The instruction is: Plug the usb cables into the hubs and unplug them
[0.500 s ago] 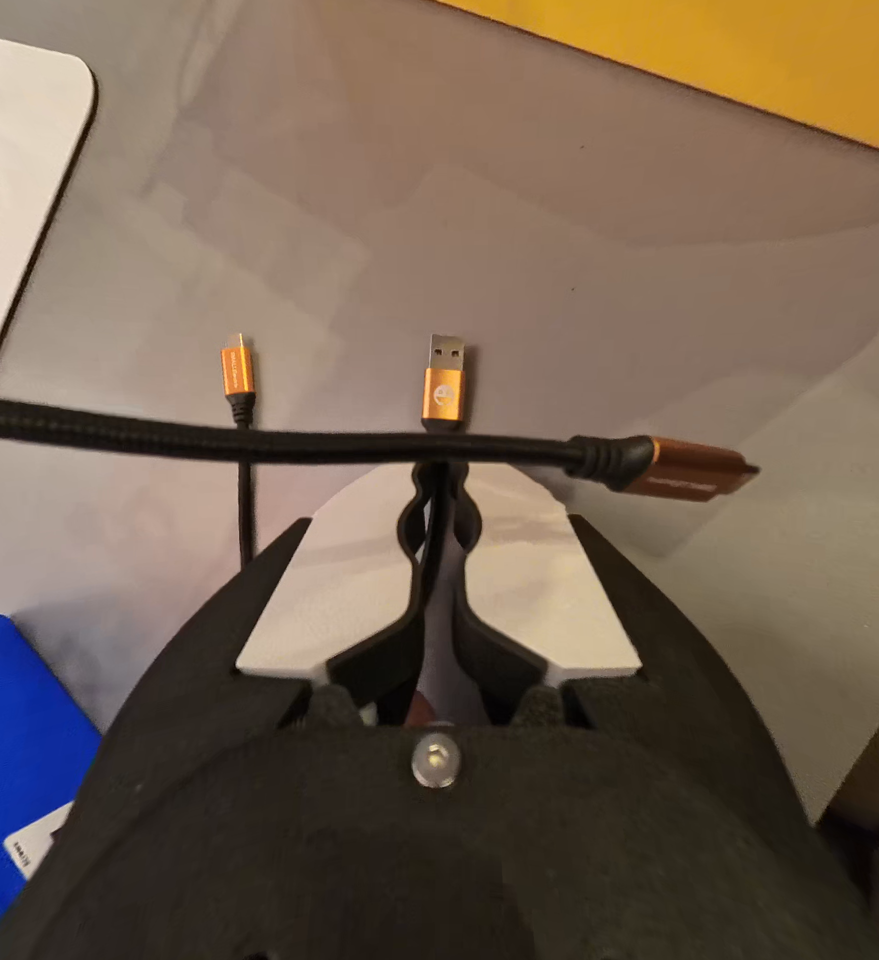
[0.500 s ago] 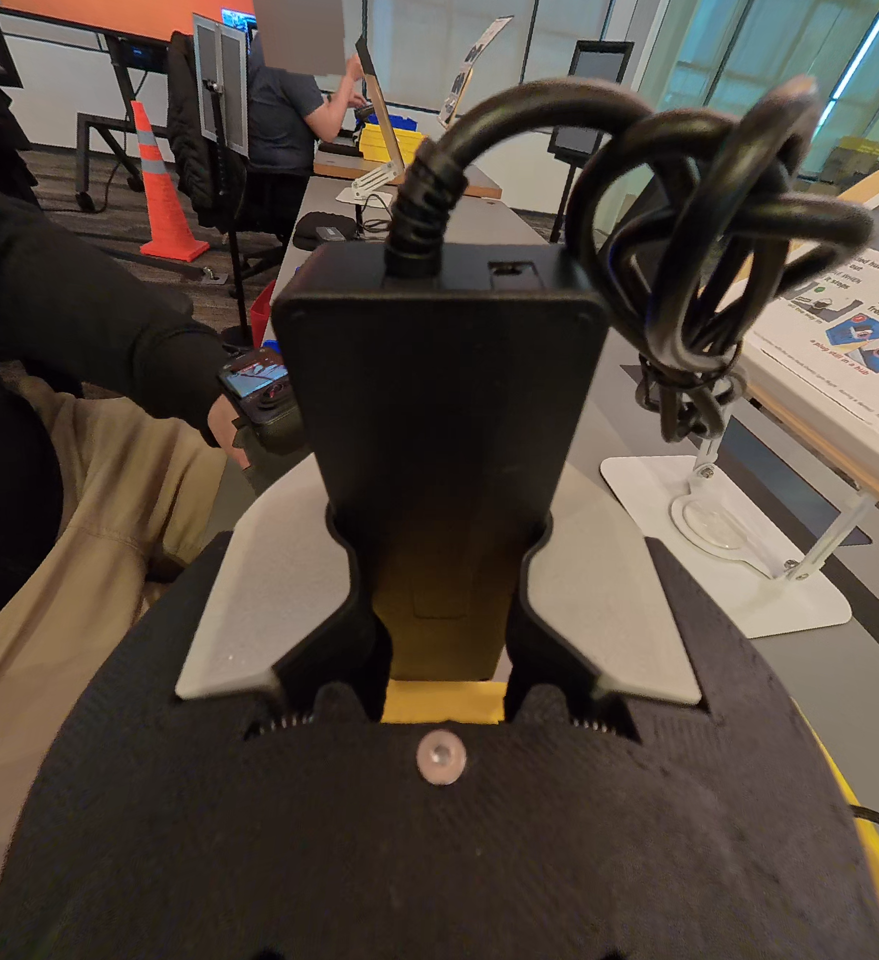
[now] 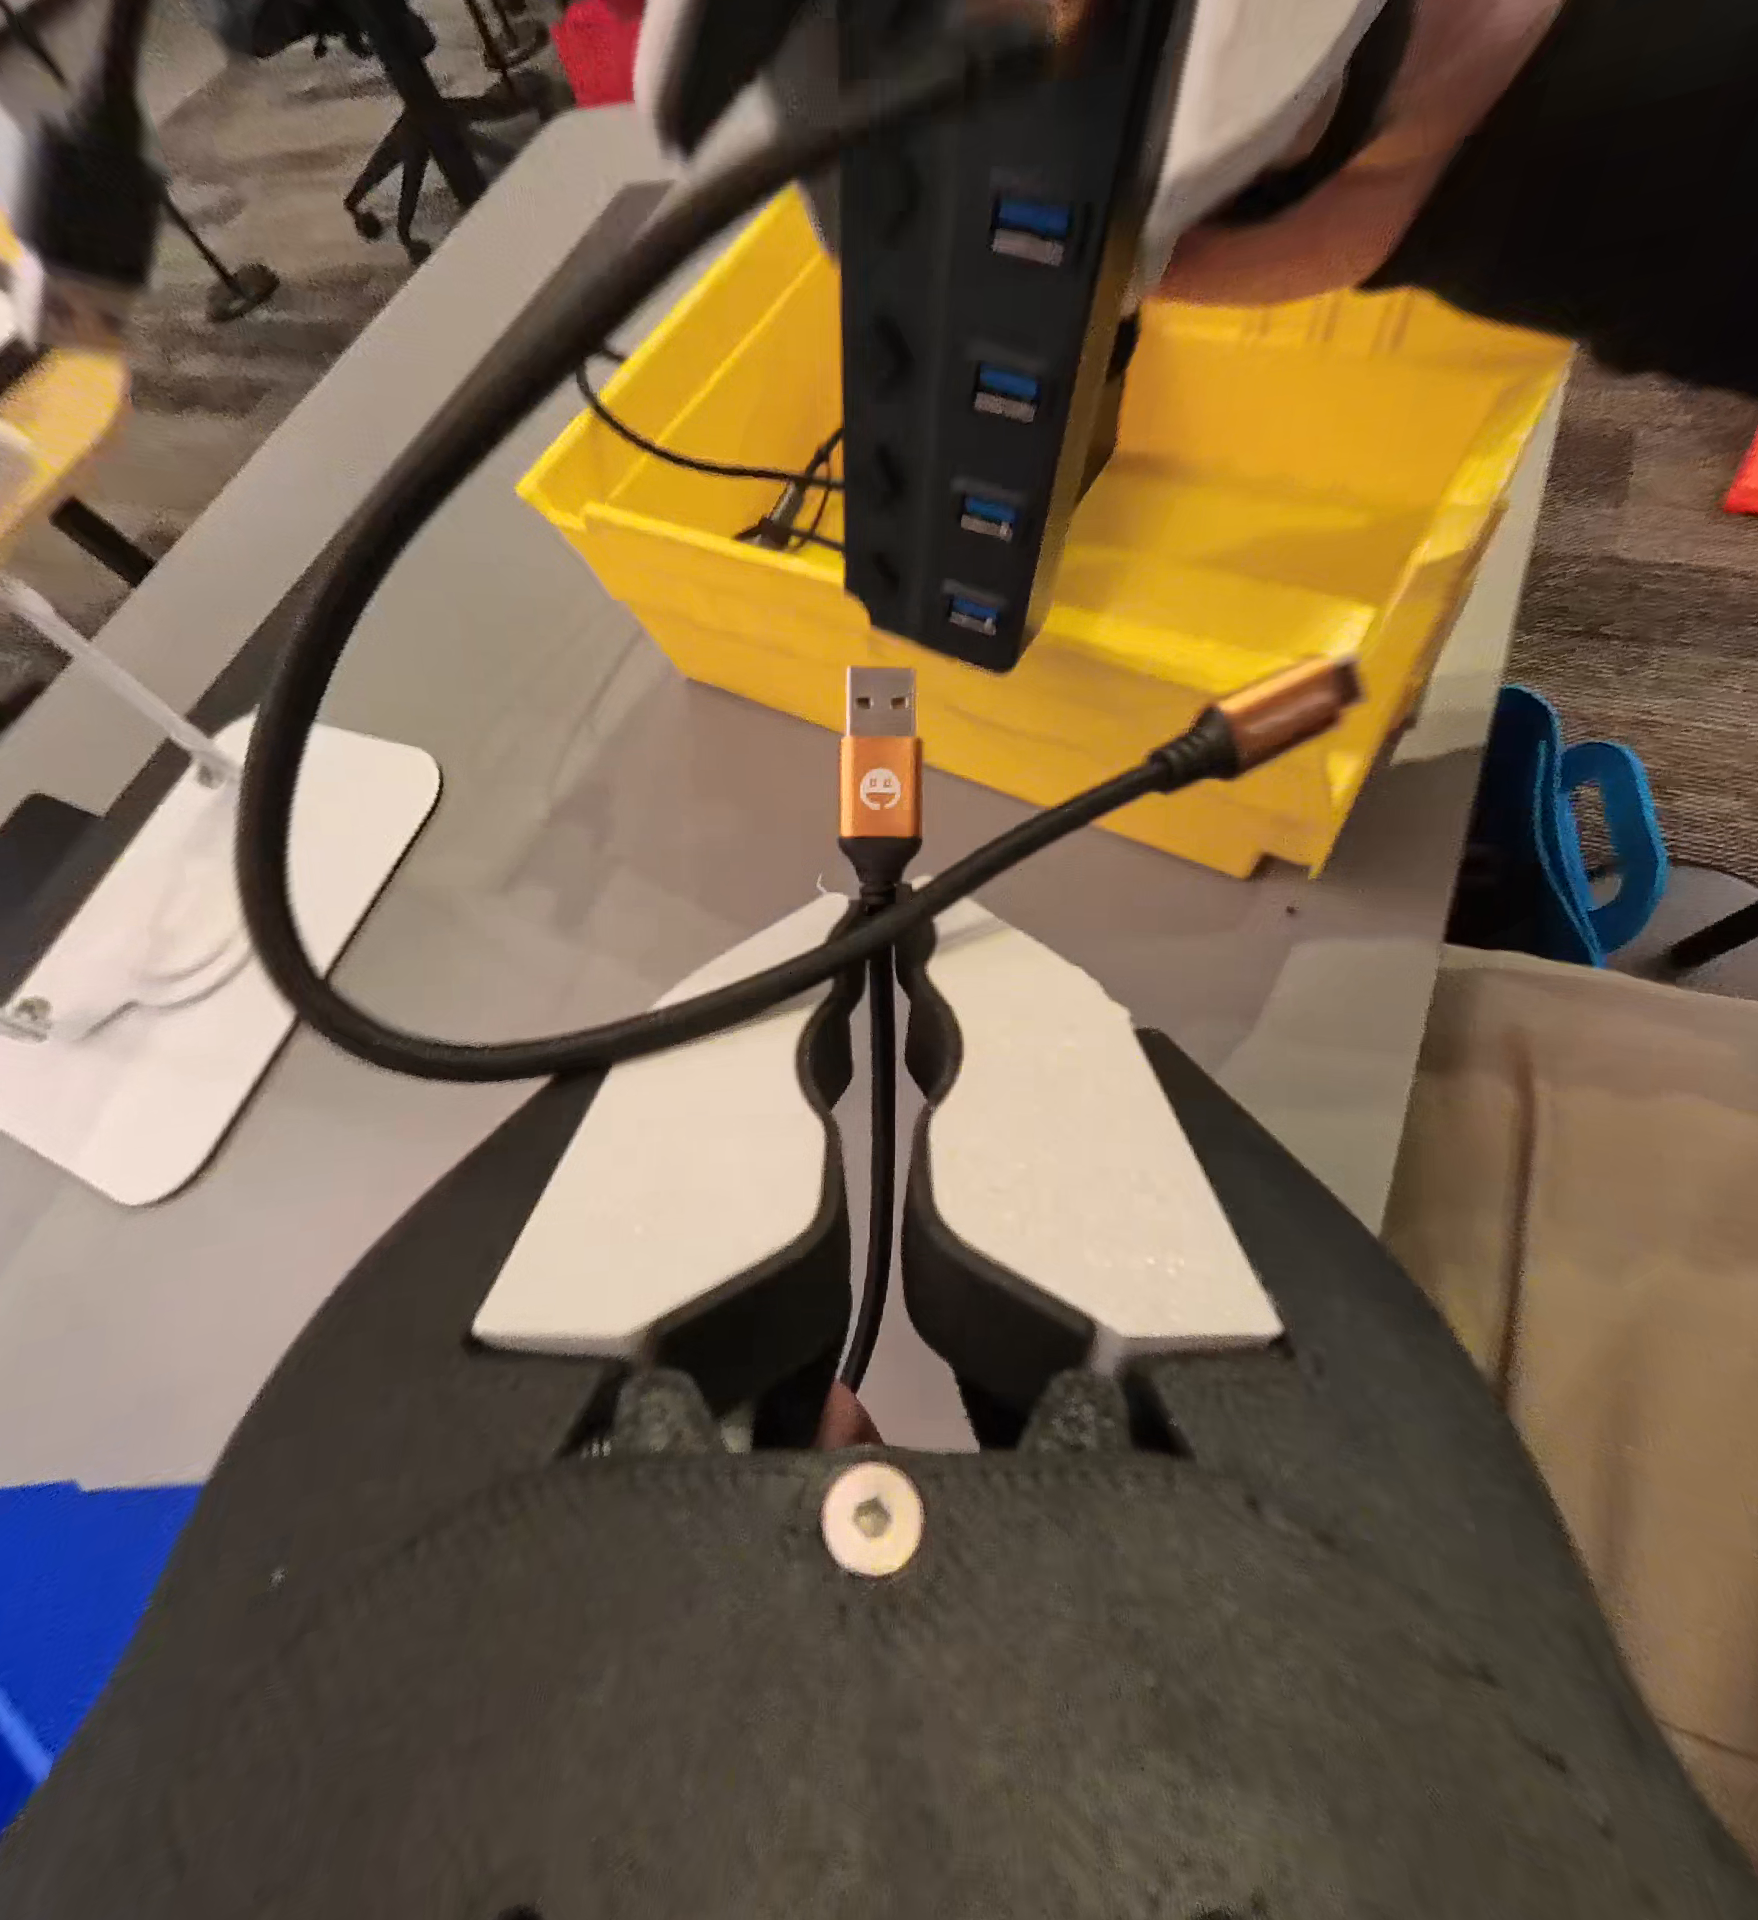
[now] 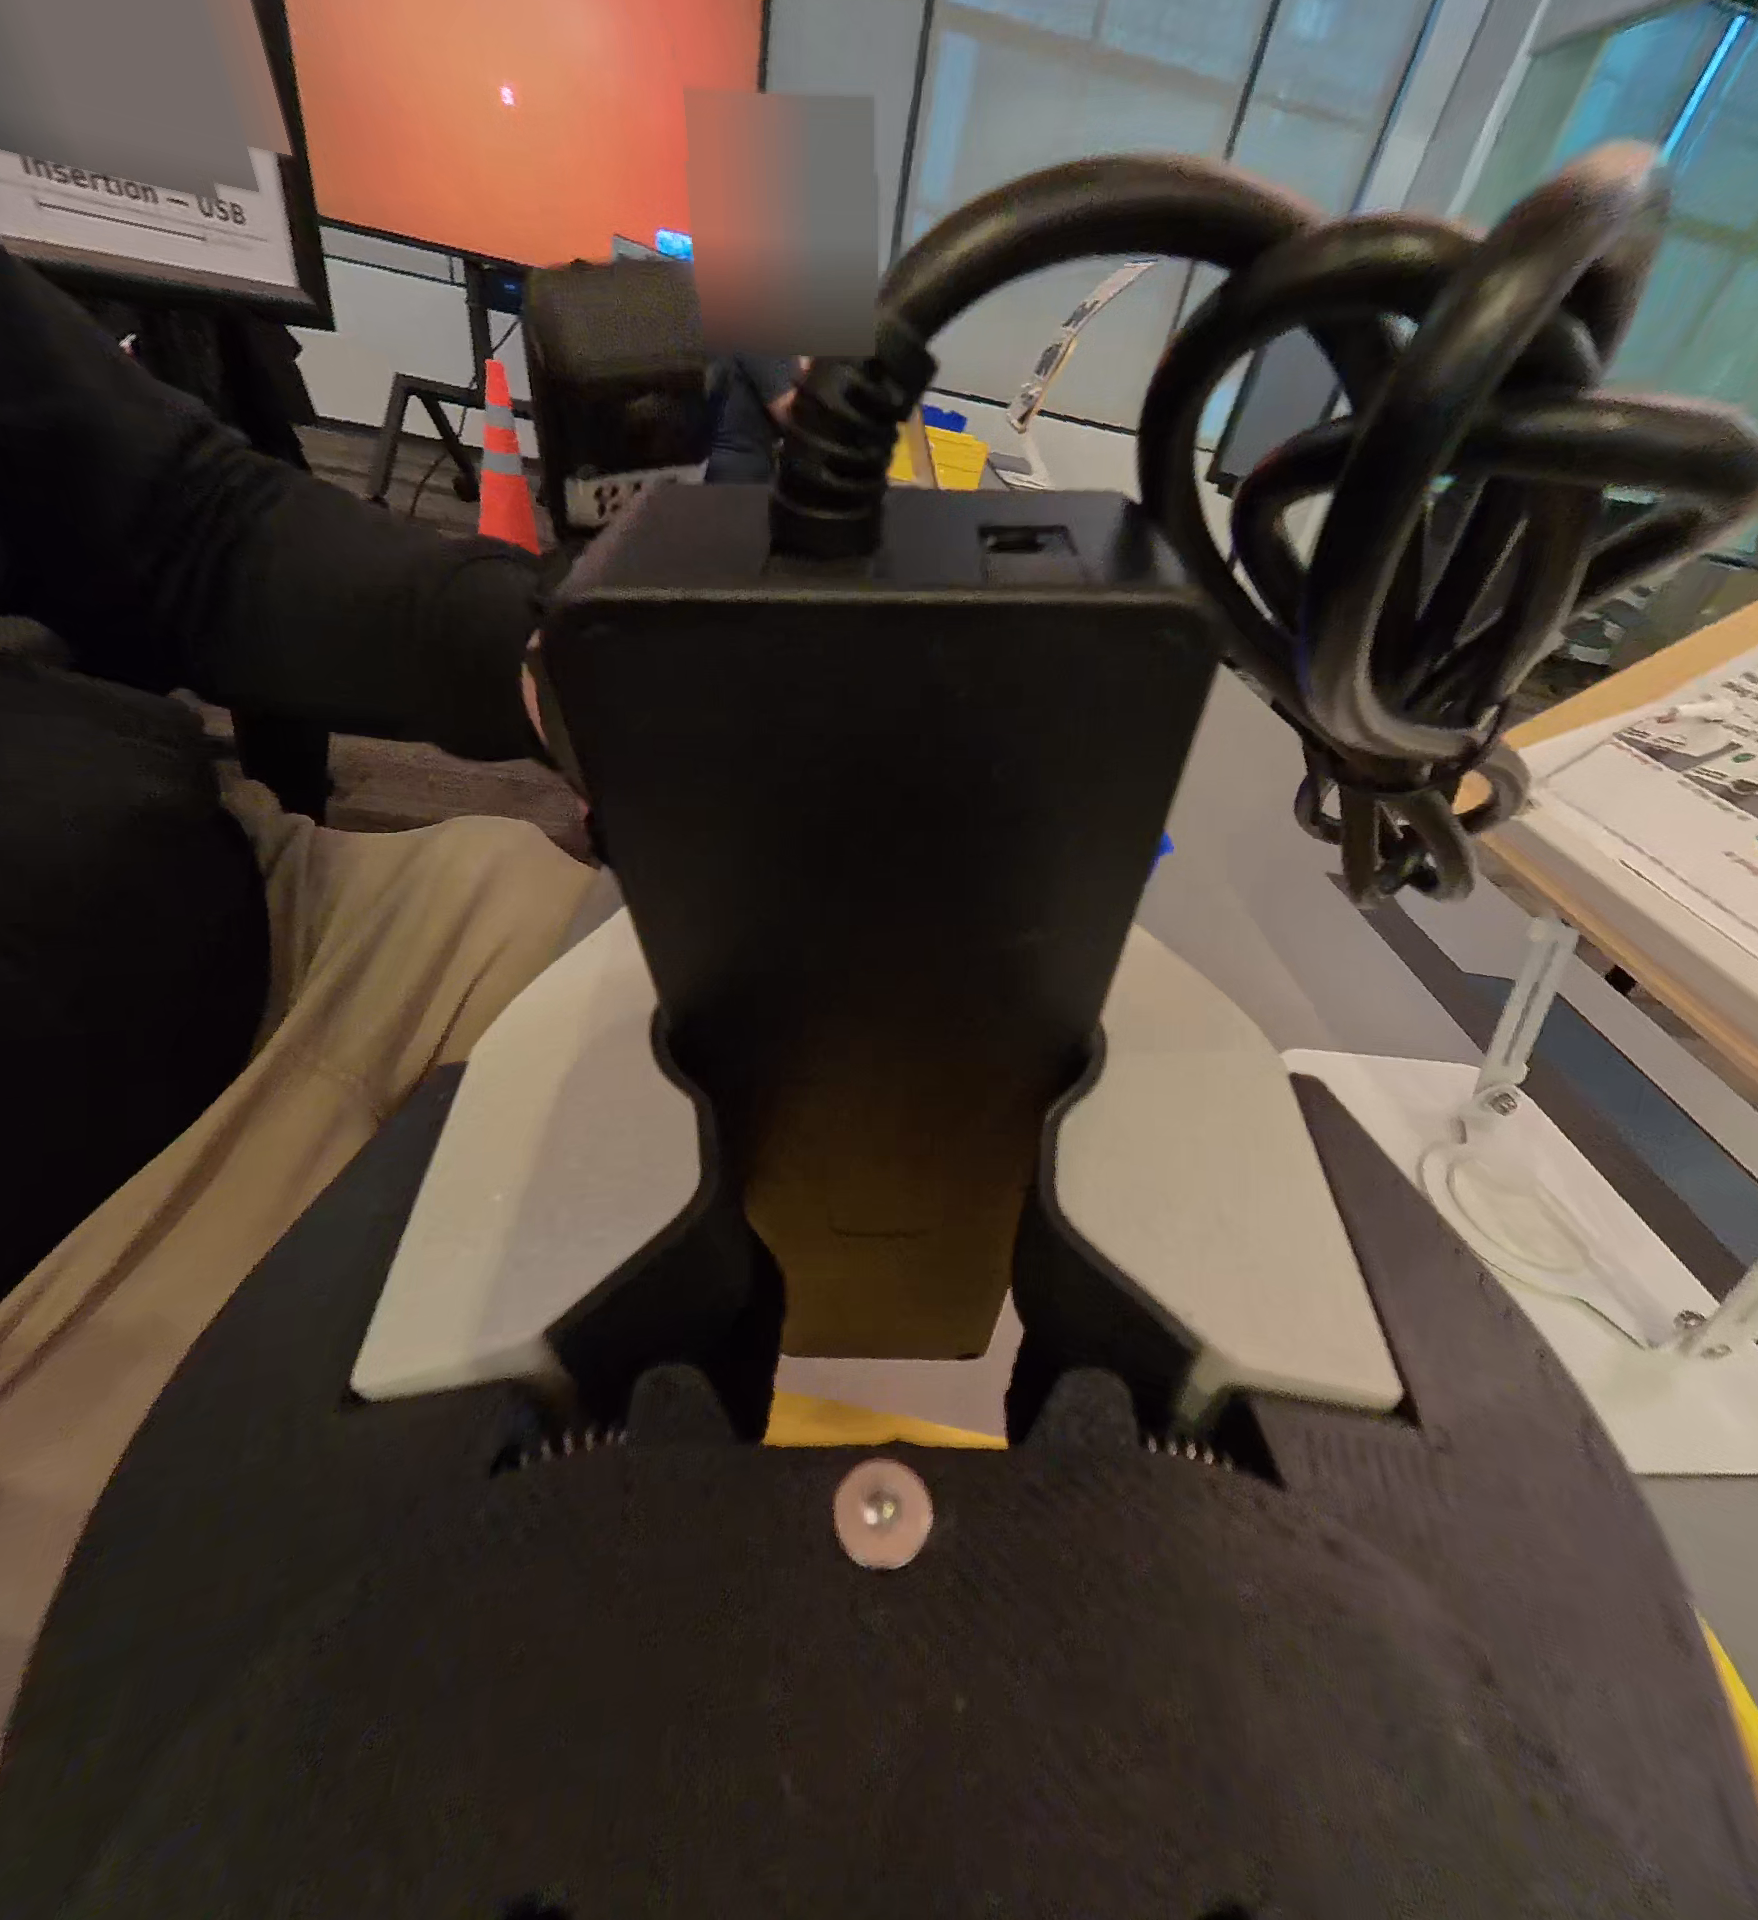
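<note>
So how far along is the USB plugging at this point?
Done: both pieces are picked up. The left gripper is shut on the thin cable behind the orange USB-A plug; the right gripper is shut on the black hub. In hand: the plug sits just below the hub's lowest blue port, not inserted. Left: insertion, unplugging, and any other cables.

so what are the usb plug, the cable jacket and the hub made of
USB plug: bare silver metal tip; its orange shell looks like brushed, possibly anodised metal, given the satin sheen. Cable: black woven fabric jacket, judging by its fine matte texture. Hub: matte black plastic, likely moulded, with blue port inserts. Yellow bin behind: glossy plastic.
</note>
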`<state>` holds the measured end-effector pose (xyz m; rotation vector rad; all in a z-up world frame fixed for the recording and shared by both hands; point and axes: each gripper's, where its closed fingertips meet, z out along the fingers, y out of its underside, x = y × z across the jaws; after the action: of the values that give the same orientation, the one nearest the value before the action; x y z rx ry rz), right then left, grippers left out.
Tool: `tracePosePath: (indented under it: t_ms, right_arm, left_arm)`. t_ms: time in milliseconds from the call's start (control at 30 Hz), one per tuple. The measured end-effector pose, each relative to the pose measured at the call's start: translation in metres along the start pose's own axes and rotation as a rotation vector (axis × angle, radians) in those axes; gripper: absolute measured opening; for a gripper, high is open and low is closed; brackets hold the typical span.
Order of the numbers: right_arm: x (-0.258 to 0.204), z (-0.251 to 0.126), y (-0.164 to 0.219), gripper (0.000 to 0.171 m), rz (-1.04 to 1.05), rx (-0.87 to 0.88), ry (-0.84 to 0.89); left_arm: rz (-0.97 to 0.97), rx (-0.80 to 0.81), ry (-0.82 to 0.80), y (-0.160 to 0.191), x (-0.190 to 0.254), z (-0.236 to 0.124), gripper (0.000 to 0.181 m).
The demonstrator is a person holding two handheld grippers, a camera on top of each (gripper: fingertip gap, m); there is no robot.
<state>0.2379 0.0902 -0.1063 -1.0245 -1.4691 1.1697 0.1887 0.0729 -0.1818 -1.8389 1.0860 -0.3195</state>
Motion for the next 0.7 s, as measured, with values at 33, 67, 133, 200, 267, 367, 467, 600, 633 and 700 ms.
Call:
tracePosePath:
  t_ms: [33, 67, 133, 200, 267, 367, 467, 600, 633, 700]
  right_arm:
    - [-0.002, 0.001, 0.0, 0.064, -0.005, 0.001, -0.012]
    - [-0.004, 0.003, 0.0, 0.064, -0.011, -0.001, -0.02]
    - [-0.007, 0.008, 0.001, 0.064, -0.02, -0.009, -0.039]
    - [-0.012, 0.013, 0.004, 0.064, -0.027, -0.026, -0.062]
    - [-0.016, 0.018, 0.008, 0.064, -0.037, -0.045, -0.078]
    - [-0.019, 0.024, 0.009, 0.064, -0.051, -0.055, -0.093]
    - [-0.023, 0.03, 0.01, 0.064, -0.065, -0.072, -0.106]
    - [-0.025, 0.034, 0.01, 0.064, -0.078, -0.08, -0.116]
    - [-0.026, 0.034, 0.01, 0.064, -0.08, -0.079, -0.118]
    - [-0.026, 0.035, 0.01, 0.064, -0.082, -0.081, -0.12]
  left_arm:
    - [0.015, 0.014, 0.013, -0.007, 0.002, -0.004, 0.005]
    - [0.032, 0.025, 0.02, -0.013, 0.003, -0.007, 0.005]
    - [0.088, 0.035, 0.046, -0.023, 0.01, -0.012, 0.005]
    - [0.137, 0.038, 0.049, -0.032, 0.016, -0.015, 0.005]
    - [0.171, 0.024, 0.048, -0.037, 0.018, -0.017, 0.005]
    - [0.209, -0.013, 0.043, -0.037, 0.018, -0.016, 0.005]
    - [0.222, -0.042, 0.054, -0.036, 0.02, -0.015, 0.005]
    - [0.227, -0.077, 0.07, -0.031, 0.021, -0.014, 0.005]
    - [0.22, -0.077, 0.075, -0.031, 0.021, -0.014, 0.005]
    - [0.217, -0.097, 0.078, -0.029, 0.02, -0.014, 0.005]
